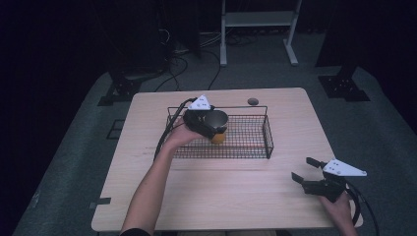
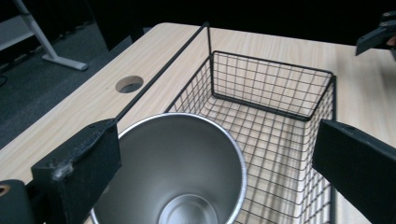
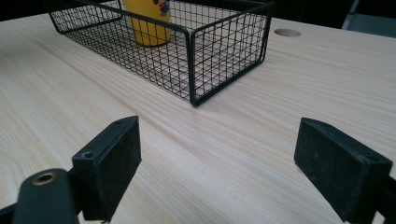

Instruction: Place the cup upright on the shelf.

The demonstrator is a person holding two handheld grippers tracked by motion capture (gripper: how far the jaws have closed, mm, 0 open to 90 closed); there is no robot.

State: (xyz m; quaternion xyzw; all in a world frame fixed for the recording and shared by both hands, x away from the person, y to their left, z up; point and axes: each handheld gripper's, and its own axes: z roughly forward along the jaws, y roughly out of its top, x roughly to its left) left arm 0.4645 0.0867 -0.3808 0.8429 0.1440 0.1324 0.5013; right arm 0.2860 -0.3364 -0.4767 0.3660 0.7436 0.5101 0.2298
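Yellow cup (image 1: 218, 129) stands inside the wire basket (image 1: 246, 147), toward its 9 o'clock end, on the table (image 1: 221, 196); the left gripper (image 1: 206, 123) hovers over it. Left gripper view: fingers (image 2: 74, 172) spread around the steel rim. Right gripper view: the right gripper (image 3: 219, 172) has fingers (image 3: 112, 154) spread wide, holding nothing, basket at 12 o'clock.

Both grippers gaped, arms well apart.
Left gripper (image 1: 209, 123) reached toward twelve o'clock (forearm extended); right gripper (image 1: 307, 170) pointed toward nine o'clock, low.
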